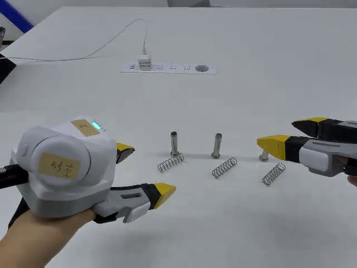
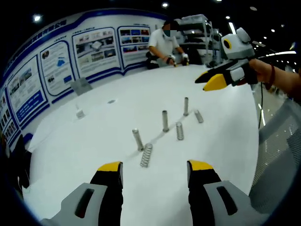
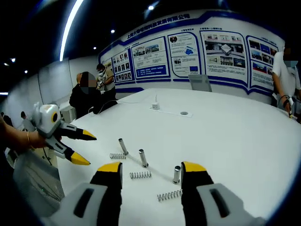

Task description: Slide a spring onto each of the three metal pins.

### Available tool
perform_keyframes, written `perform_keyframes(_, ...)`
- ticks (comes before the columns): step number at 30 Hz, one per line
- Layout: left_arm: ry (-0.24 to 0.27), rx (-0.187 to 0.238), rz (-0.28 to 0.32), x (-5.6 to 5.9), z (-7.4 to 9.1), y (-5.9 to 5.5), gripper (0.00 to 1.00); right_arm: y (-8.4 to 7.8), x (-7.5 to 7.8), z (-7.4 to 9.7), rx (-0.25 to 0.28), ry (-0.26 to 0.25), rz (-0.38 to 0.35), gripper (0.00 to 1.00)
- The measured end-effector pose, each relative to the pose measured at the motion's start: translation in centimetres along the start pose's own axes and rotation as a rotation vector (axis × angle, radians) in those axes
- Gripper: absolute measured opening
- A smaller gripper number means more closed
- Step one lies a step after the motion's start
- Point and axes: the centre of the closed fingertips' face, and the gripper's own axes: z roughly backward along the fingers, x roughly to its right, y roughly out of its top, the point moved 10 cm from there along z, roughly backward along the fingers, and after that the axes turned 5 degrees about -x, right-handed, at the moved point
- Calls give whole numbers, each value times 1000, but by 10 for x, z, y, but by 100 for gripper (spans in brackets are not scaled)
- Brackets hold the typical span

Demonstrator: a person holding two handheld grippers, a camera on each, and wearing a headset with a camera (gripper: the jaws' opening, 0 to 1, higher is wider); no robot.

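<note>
Over the left of the table (image 1: pixel 251 95), the left hand-held gripper (image 1: pixel 149 170) is held spread wide and empty. Three metal pins (image 1: pixel 174 143) are stood upright in a row, a spring (image 1: pixel 170 162) laid just beside each. The right hand-held gripper (image 1: pixel 278 134), likewise wide and empty, is held by the rightmost pin (image 1: pixel 264 157).

Ahead of the left gripper (image 2: pixel 155 166) jaws, three pins (image 2: pixel 165 121) stand on the table (image 2: pixel 221 141) in a row that runs away to the right. The first pin (image 2: pixel 138 140) is just ahead of the left jaw, and the first spring (image 2: pixel 146 155) lies beside it, before the gap. Between the right gripper (image 3: pixel 152 166) jaws stands the third pin (image 3: pixel 177 174), close to the right jaw. The third spring (image 3: pixel 170 195) lies nearer than this pin, and the middle spring (image 3: pixel 140 175) lies toward the left jaw.
</note>
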Motion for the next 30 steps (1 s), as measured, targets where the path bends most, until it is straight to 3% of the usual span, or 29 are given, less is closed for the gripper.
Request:
perform_keyframes(7, -31, -25, -36, -8, -17, 1, 45, -9, -13, 1, -17, 24, 11, 52)
perform_keyframes(15, -44, -57, -7, -21, -35, -3, 32, -18, -22, 0, -37, 46, 27, 52)
perform_keyframes(25, -79, -91, 3, -27, -52, -5, 23, -20, -27, -1, -16, 48, -9, 52)
perform_keyframes(30, -110, -130, -45, -26, -59, -6, 20, -23, -26, -3, 0, 36, -44, 52)
